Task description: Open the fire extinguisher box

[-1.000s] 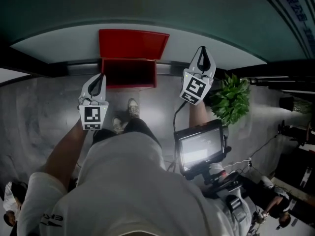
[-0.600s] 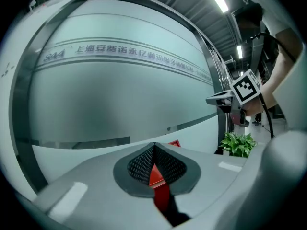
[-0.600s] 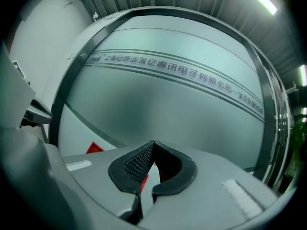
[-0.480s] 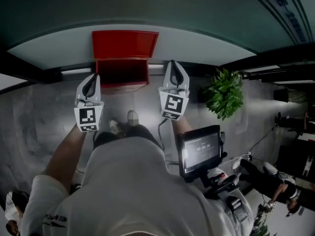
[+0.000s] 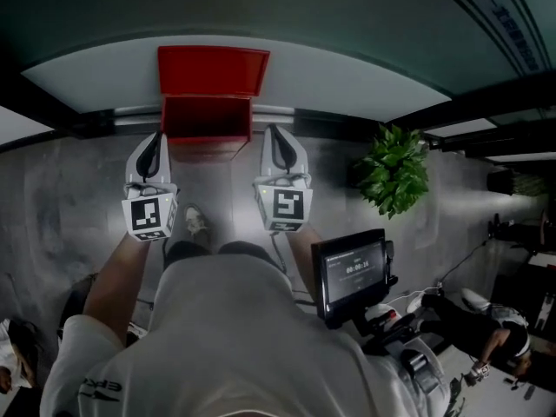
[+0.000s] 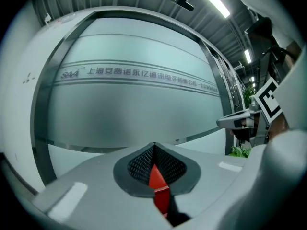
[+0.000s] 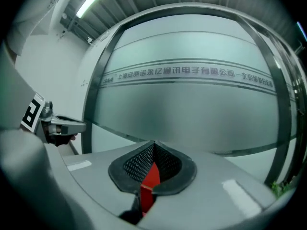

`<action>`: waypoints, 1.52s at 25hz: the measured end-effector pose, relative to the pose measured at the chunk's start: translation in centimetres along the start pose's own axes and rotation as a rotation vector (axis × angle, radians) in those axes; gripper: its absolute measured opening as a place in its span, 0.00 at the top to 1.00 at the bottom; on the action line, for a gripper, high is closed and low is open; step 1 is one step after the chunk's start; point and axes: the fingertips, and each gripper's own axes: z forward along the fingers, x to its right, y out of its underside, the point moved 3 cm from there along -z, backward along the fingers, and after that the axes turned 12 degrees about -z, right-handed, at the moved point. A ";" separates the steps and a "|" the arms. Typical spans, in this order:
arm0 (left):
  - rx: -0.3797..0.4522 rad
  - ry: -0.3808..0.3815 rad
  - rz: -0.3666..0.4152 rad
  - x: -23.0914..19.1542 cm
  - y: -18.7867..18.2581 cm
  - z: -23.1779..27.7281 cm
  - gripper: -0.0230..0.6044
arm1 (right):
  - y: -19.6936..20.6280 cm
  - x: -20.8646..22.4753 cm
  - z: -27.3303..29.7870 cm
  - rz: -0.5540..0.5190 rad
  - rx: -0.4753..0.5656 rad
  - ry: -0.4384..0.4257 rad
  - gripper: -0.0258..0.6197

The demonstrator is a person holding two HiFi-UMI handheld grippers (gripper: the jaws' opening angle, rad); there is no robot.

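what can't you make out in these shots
- Inside of the red box: head view, too dark to tell what it holds.
- Both gripper views: the shut left gripper and right gripper hide the red box but for a sliver.
- Text on the screen: head view, too small.
- Much of the floor: head view, hidden by the torso.

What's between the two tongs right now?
Head view: the open red fire extinguisher box shows between left tongs and right tongs; nearer, bare floor and a shoe.
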 end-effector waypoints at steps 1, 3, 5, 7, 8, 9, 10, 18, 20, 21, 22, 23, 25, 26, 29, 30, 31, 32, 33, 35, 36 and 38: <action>0.010 -0.009 -0.007 0.9 -0.3 -0.7 0.96 | -0.2 -0.1 -1.0 0.016 0.007 -0.021 0.94; 0.028 -0.025 -0.012 2.9 -0.8 -2.1 0.96 | -0.3 -0.2 -3.1 0.045 0.019 -0.060 0.94; 0.044 -0.036 -0.009 5.2 -0.9 -3.5 0.96 | 0.3 0.1 -5.2 0.067 0.016 -0.096 0.94; 0.058 -0.044 -0.002 7.7 -0.8 -5.1 0.96 | 0.8 0.6 -7.5 0.085 0.020 -0.125 0.94; 0.065 -0.048 0.002 8.9 -0.7 -5.9 0.96 | 0.9 0.9 -8.7 0.095 0.026 -0.137 0.94; 0.070 -0.055 0.005 10.0 -0.6 -6.9 0.96 | 1.0 1.2 -9.8 0.105 0.032 -0.149 0.94; 0.074 -0.062 0.006 11.1 -0.5 -7.8 0.96 | 1.1 1.4 -11.1 0.113 0.036 -0.163 0.94; 0.068 -0.056 0.001 15.3 0.1 -12.6 0.96 | 0.1 1.2 -16.4 0.139 0.074 -0.238 0.94; 0.072 -0.047 0.012 15.4 -0.1 -13.5 0.96 | -0.6 0.4 -17.1 0.143 0.098 -0.248 0.94; 0.082 -0.038 0.018 15.8 -0.4 -14.3 0.96 | -1.0 0.1 -18.0 0.139 0.111 -0.251 0.94; 0.094 -0.028 0.023 16.3 -0.9 -15.2 0.96 | -1.4 -0.3 -19.1 0.131 0.122 -0.255 0.94; 0.105 -0.019 0.026 16.8 -1.4 -16.1 0.96 | -1.8 -0.7 -20.2 0.121 0.130 -0.260 0.94; 0.115 -0.010 0.026 17.1 -1.9 -17.4 0.96 | -2.4 -1.5 -21.6 0.117 0.138 -0.268 0.94; 0.118 -0.006 0.024 17.1 -2.1 -17.7 0.96 | -2.5 -1.8 -21.9 0.119 0.137 -0.269 0.94; 0.118 -0.001 0.008 16.7 -2.4 -18.6 0.96 | -3.0 -2.5 -22.6 0.127 0.131 -0.264 0.94; 0.117 0.001 0.008 16.6 -2.4 -18.9 0.96 | -3.2 -2.7 -22.8 0.126 0.130 -0.260 0.94; 0.116 0.004 0.011 16.5 -2.4 -19.3 0.96 | -3.2 -2.9 -23.1 0.122 0.132 -0.255 0.94; 0.117 0.008 0.012 16.4 -2.4 -19.6 0.96 | -3.1 -3.1 -23.3 0.119 0.134 -0.250 0.94; 0.117 0.013 0.013 16.4 -2.3 -20.0 0.96 | -3.1 -3.2 -23.6 0.117 0.133 -0.245 0.94; 0.119 0.023 0.012 16.4 -2.2 -20.6 0.96 | -3.2 -3.5 -24.1 0.120 0.123 -0.238 0.94; 0.118 0.027 0.012 16.4 -2.3 -20.9 0.96 | -3.2 -3.6 -24.3 0.121 0.119 -0.234 0.94; 0.117 0.034 0.014 16.5 -2.5 -21.2 0.96 | -3.4 -3.6 -24.7 0.118 0.116 -0.225 0.94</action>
